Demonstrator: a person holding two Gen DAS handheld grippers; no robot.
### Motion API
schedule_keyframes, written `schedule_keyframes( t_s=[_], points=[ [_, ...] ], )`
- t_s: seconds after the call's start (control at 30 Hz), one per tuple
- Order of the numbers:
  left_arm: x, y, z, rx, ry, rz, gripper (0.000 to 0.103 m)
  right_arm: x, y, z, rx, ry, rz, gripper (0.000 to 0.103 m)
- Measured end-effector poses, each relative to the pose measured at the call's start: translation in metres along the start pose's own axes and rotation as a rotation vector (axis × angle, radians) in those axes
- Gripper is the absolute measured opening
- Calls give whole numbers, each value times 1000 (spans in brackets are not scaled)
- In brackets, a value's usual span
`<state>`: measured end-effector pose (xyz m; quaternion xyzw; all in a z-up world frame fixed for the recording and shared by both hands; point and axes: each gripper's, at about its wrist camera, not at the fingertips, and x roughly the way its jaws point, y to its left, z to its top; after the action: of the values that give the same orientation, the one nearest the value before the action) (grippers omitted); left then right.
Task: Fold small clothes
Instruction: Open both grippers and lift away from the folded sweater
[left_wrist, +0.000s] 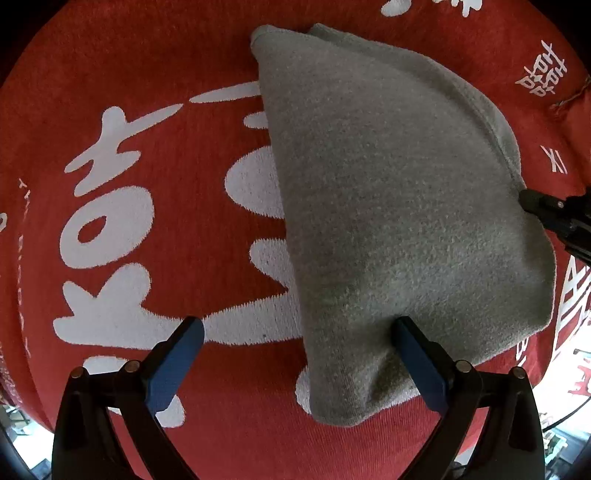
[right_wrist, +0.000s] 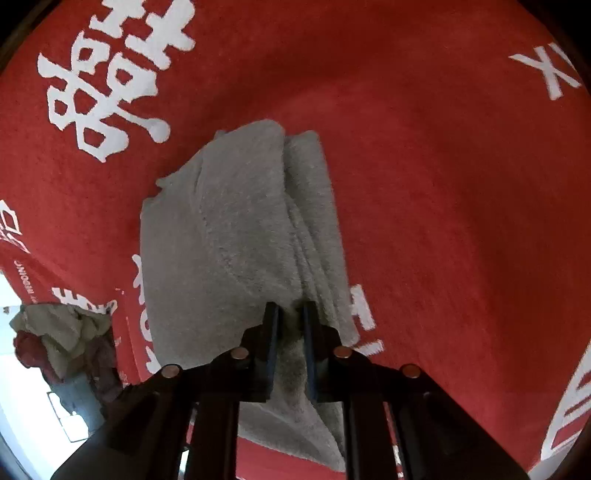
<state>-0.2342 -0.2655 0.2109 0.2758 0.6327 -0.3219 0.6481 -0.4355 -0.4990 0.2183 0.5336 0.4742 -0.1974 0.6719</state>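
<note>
A folded grey fleece garment (left_wrist: 388, 192) lies on a red cloth with white characters (left_wrist: 147, 110). My left gripper (left_wrist: 299, 325) is open above its near left edge, with the right finger (left_wrist: 421, 365) resting on the fabric and the left finger over the red cloth. My right gripper (right_wrist: 290, 314) is shut on the grey garment's near edge (right_wrist: 240, 229), with layered folds to its right. The right gripper's black tip (left_wrist: 554, 210) shows at the garment's right side in the left wrist view.
The red cloth (right_wrist: 461, 184) covers the whole work surface. A pile of crumpled clothes (right_wrist: 62, 336) lies beyond the cloth's edge at the lower left of the right wrist view. The cloth's edge drops off at the right in the left wrist view (left_wrist: 569, 325).
</note>
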Motion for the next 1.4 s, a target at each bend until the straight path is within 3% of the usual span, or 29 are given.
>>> schedule_keyframes(
  t_s=[0.17, 0.37, 0.47, 0.53, 0.73, 0.93, 1.2, 1.4],
  points=[
    [0, -3, -4, 1, 2, 8, 102, -19, -9, -7, 16, -20, -106, 22],
    [-5, -6, -14, 24, 10, 15, 102, -36, -11, -32, 23, -13, -102, 23],
    [-16, -3, -24, 38, 2, 8, 102, -39, -4, -53, 14, -2, -102, 31],
    [-23, 0, -31, 48, 0, 3, 102, -39, 1, -66, -1, 6, -104, 42],
    [-41, 8, -63, 104, 13, 8, 102, -35, 21, -115, -23, 45, -100, 45],
    [-65, 18, -88, 136, -20, 7, 102, -47, 41, -152, -12, 17, -65, 55],
    [-80, 16, -107, 215, -30, 16, 102, -63, 47, -194, 15, -41, -45, 56],
    [-80, 13, -116, 229, -32, 32, 102, -62, 34, -212, 65, -26, -46, 57]
  ],
)
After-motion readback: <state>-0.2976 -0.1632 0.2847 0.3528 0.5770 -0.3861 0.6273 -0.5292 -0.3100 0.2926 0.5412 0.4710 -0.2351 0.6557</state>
